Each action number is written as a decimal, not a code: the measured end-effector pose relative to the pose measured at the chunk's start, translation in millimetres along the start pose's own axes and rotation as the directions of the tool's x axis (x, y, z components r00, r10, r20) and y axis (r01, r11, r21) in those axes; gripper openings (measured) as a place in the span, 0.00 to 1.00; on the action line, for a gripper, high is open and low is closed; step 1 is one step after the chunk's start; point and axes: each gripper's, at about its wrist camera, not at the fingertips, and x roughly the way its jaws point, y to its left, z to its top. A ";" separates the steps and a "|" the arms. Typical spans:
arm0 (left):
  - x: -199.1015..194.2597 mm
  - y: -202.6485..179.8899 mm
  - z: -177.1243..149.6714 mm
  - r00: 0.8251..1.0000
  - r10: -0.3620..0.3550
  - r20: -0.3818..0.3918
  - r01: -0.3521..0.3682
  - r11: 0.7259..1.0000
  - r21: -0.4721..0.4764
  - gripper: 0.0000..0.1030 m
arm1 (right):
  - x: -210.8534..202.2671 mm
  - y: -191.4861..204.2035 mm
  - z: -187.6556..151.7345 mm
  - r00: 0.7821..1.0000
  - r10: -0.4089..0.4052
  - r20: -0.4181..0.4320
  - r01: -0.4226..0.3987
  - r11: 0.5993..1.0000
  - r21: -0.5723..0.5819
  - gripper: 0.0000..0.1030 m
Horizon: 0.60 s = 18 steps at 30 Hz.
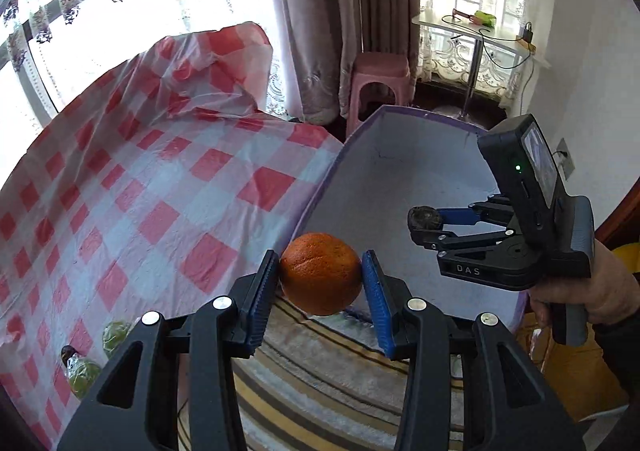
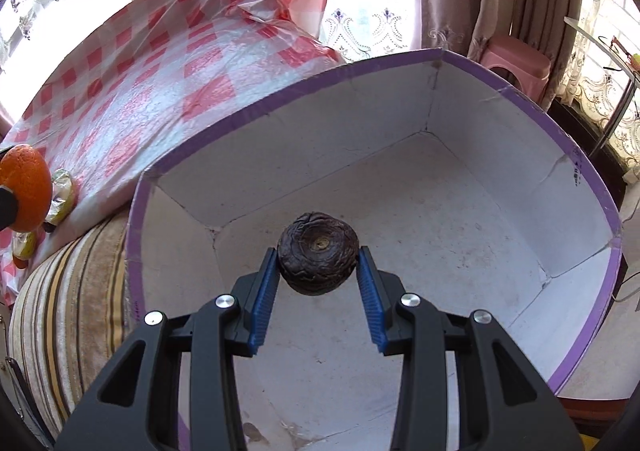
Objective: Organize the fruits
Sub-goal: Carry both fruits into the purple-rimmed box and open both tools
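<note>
At the bottom centre of the left wrist view, the left gripper (image 1: 321,276) pinches a round orange fruit (image 1: 320,273) between its blue ribbed pads, held above the near purple rim of a large white-lined cardboard box (image 1: 400,179). Only the right wrist view shows the box's bare floor, where the right gripper (image 2: 317,260) clamps a dark, wrinkled, shrivelled round fruit (image 2: 317,258) at frame centre, over the box interior. Only the left wrist view shows the person's hand (image 1: 592,291) at right wrapped around the right gripper's handle, tilted downward. Plastic-wrapped green fruits (image 1: 116,333), partly cut off behind the left gripper's arm at lower left, lie on a red-and-white checked plastic tablecloth (image 1: 160,171); what kind they are is hard to make out. Farther back, at upper centre, stands a pink plastic stool (image 1: 380,79).
</note>
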 end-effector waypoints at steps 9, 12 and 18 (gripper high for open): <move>63.9 -40.8 24.3 0.990 -0.057 -0.130 0.067 0.995 0.071 0.40 | -2.7 -15.2 -4.3 0.997 -0.075 -0.030 0.073 0.996 -0.058 0.39; 83.0 -48.4 26.0 0.982 -0.059 -0.179 0.077 0.992 0.098 0.40 | -1.7 -20.3 -9.0 0.992 -0.113 -0.047 0.109 0.991 -0.076 0.39; 107.2 -67.3 24.1 0.969 -0.080 -0.235 0.125 0.975 0.183 0.40 | 9.8 -22.0 -19.3 0.979 -0.184 -0.091 0.169 0.974 -0.149 0.40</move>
